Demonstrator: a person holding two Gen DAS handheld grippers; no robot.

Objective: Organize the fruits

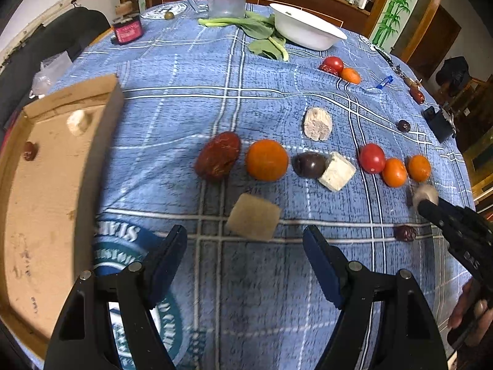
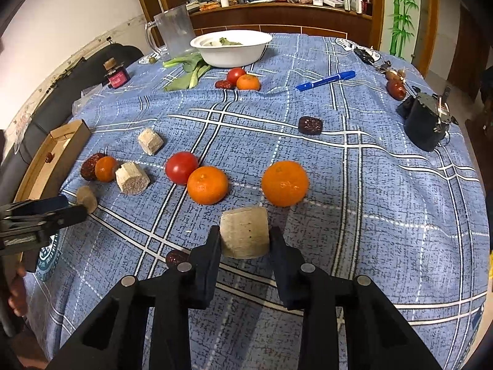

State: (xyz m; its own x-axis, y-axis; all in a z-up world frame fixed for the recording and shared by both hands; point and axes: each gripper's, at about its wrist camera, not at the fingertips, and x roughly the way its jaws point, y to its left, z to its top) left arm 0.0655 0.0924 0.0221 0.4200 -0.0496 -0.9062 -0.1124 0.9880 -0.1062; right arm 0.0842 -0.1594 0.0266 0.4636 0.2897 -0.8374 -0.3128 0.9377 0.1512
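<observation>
Right gripper [image 2: 245, 236] jaws clamp pale chunk [image 2: 245, 231], underside hidden; left gripper [image 1: 245, 240] jaws spread, empty.

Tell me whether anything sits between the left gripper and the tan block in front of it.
Nothing visible does. The left gripper is open with the tan block just ahead of its fingertips, only bare tablecloth between them.
</observation>
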